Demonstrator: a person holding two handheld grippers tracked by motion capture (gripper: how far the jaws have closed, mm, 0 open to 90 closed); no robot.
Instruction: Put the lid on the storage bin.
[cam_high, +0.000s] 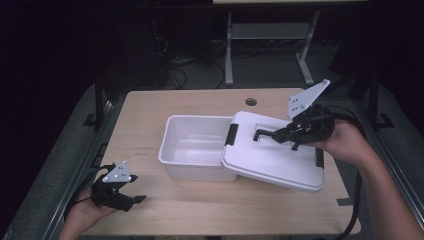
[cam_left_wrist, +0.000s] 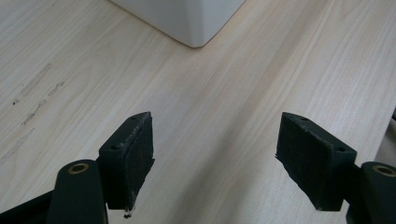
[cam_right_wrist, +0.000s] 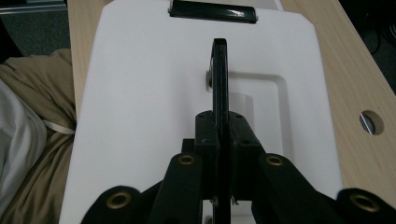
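Gripping the black handle (cam_right_wrist: 219, 70) of the white lid (cam_high: 272, 155), the right tongs (cam_high: 270, 135) are clenched on it; in the right gripper view both jaws press flat against the thin upright handle from either side, with no gap between pads and plastic. The lid hangs tilted, its left edge resting over the right rim of the white bin (cam_high: 195, 147), its right part out past the bin above the table (cam_high: 200, 210). A black latch (cam_high: 231, 134) sits on the lid's left edge, above the bin's opening, and a second one shows on its right edge. In the right gripper view the same lid (cam_right_wrist: 140, 116) stretches away from the jaws toward a black latch (cam_right_wrist: 212, 10) at its far end, and a round hole in the table (cam_right_wrist: 371, 122) lies off to the right.

The bin stands open near the middle of the table, its inside bare and white.

The left tongs (cam_high: 131, 197) rest at the near left corner of the table, well apart from the bin. Their jaws stand released and wide, with nothing between them; in the left gripper view the left tongs (cam_left_wrist: 215, 163) frame bare wood, and a corner of the bin (cam_left_wrist: 191, 23) shows beyond them.
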